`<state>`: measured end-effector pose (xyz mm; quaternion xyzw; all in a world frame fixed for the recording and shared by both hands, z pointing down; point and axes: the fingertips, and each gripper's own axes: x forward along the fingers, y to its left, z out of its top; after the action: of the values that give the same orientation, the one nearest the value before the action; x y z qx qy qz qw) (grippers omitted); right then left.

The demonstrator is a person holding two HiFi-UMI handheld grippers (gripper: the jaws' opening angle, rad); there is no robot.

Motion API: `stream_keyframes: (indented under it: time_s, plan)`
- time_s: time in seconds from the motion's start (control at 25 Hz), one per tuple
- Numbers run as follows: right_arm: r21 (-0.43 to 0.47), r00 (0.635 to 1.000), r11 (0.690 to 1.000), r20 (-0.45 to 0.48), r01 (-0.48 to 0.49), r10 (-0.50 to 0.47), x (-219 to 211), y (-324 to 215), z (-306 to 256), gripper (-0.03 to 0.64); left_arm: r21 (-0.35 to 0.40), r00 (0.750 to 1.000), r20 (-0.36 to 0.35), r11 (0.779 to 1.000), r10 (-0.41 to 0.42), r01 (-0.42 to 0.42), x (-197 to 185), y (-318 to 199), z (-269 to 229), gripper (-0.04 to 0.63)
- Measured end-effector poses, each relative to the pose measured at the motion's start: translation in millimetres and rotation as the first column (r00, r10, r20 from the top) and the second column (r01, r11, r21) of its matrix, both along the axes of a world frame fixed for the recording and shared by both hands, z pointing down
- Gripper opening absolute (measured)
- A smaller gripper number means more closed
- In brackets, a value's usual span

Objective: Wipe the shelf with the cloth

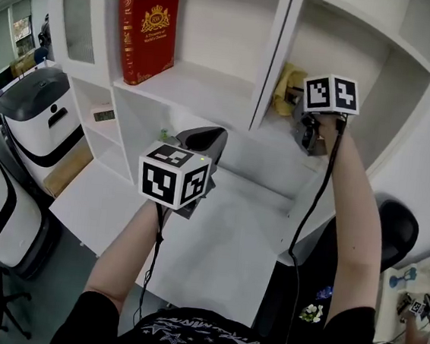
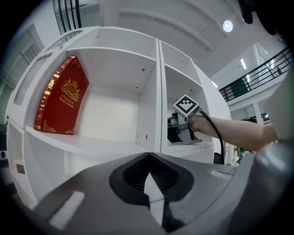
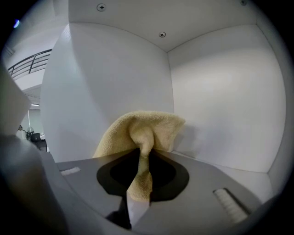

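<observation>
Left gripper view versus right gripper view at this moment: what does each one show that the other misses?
Only the left gripper view: the red book standing in the left compartment, the right gripper seen from outside, and the left gripper with its fingers together on nothing. Only the right gripper view: the yellow cloth pinched between the right gripper's fingers. Both: the white shelf unit, namely its right compartment, into which the right gripper reaches.

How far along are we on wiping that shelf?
Done: the cloth is picked up, clamped in the right gripper. In hand: that gripper is inside the right shelf compartment; no telling whether cloth meets board. Still to do: the wiping itself, as far as shows. The left gripper is shut, empty, outside the shelf.
</observation>
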<state>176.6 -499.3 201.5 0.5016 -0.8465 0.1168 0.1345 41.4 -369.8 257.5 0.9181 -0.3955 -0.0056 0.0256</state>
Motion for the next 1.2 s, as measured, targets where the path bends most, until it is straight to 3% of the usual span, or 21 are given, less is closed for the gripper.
stream_keyframes:
  time_s: [0.88,1.2]
  plan:
    - [0.035,1.0,0.999,-0.001,-0.027,0.027,-47.1,104.6,0.8,0.087,-0.024,0.984,-0.023,0.984,0.177,-0.178,-1.8,43.9,14.9,0.002]
    - [0.134,0.993,0.984,0.037,-0.116,0.112,-41.3,121.7,-6.2,0.089,-0.032,0.971,-0.009,0.97,0.239,-0.239,-4.1,48.7,18.8,0.002]
